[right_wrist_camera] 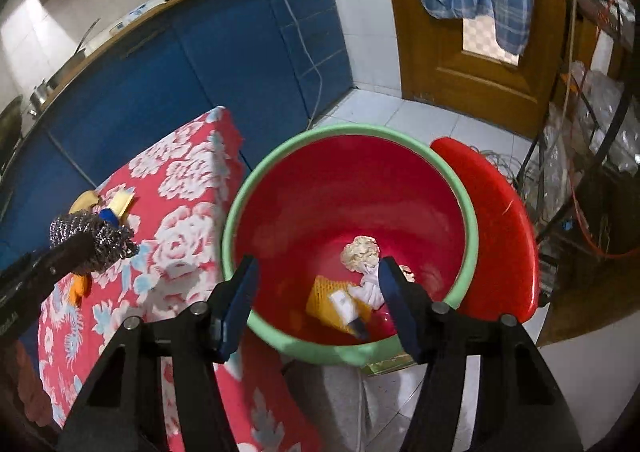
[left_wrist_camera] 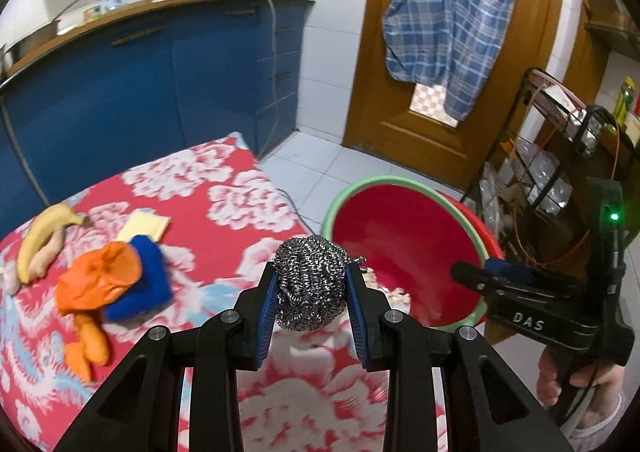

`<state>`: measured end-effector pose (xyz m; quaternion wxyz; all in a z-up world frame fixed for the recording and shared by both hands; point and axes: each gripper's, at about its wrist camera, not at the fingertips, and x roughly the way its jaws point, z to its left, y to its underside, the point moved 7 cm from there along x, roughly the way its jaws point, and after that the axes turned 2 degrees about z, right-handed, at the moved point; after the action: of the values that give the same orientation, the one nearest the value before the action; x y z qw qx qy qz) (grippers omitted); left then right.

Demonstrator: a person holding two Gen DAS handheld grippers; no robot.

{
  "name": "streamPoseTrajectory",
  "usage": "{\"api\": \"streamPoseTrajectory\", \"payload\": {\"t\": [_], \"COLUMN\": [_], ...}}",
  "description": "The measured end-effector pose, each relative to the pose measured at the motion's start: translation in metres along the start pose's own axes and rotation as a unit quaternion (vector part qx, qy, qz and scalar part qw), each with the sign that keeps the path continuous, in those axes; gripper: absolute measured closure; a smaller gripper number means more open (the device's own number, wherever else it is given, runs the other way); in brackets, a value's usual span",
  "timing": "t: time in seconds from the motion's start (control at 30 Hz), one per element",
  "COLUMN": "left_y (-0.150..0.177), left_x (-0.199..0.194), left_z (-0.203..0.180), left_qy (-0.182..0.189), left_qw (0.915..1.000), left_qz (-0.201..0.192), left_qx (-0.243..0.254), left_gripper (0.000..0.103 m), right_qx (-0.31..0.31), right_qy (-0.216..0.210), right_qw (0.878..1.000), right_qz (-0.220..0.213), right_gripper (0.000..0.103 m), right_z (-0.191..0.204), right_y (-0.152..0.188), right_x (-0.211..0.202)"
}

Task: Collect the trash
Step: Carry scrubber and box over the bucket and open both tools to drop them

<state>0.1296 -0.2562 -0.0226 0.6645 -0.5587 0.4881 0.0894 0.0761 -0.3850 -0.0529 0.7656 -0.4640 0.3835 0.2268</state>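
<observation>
My left gripper (left_wrist_camera: 310,284) is shut on a steel wool scrubber (left_wrist_camera: 310,282) and holds it above the red floral tablecloth (left_wrist_camera: 224,196), near the table's right edge. The scrubber also shows in the right wrist view (right_wrist_camera: 96,238). A red bin with a green rim (left_wrist_camera: 400,252) stands on the floor right of the table. My right gripper (right_wrist_camera: 318,272) is open and empty above the bin (right_wrist_camera: 348,188), which holds a yellow net (right_wrist_camera: 328,298), white scraps (right_wrist_camera: 370,286) and a crumpled ball (right_wrist_camera: 360,250). The right gripper also shows in the left wrist view (left_wrist_camera: 480,272).
On the table lie a banana (left_wrist_camera: 38,236), an orange rubber glove (left_wrist_camera: 96,280), a blue cloth (left_wrist_camera: 148,276) and a yellow sponge (left_wrist_camera: 146,226). Blue cabinets (left_wrist_camera: 140,92) stand behind. A wooden door (left_wrist_camera: 440,112) and a wire rack (left_wrist_camera: 560,156) are at the right.
</observation>
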Motion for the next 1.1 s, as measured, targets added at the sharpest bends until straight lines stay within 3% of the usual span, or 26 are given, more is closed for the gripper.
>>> {"api": "streamPoseTrajectory", "payload": {"t": [0.53,0.77,0.9,1.1], "left_y": [-0.01,-0.015,-0.019,-0.021], "left_x": [0.062,0.076,0.074,0.066], "left_z": [-0.044,-0.053,-0.052,-0.045], "left_qy": [0.02,0.031,0.028,0.021], "left_qw": [0.9981,0.9974,0.9979,0.9986], "left_qz": [0.042,0.051,0.042,0.034], "left_qx": [0.04,0.04,0.04,0.034], "left_gripper": [0.069,0.06,0.046,0.044], "right_qx": [0.027,0.038,0.042,0.044], "right_qy": [0.022,0.029,0.029,0.026], "right_qw": [0.999,0.999,0.998,0.999], "right_qz": [-0.024,-0.02,-0.021,-0.02], "right_gripper": [0.037,0.037,0.037,0.037], "right_z": [-0.038,-0.047,-0.048,-0.046], "right_y": [-0.005,-0.004,-0.004,-0.002], "right_x": [-0.007,-0.006,-0.007,-0.01]}}
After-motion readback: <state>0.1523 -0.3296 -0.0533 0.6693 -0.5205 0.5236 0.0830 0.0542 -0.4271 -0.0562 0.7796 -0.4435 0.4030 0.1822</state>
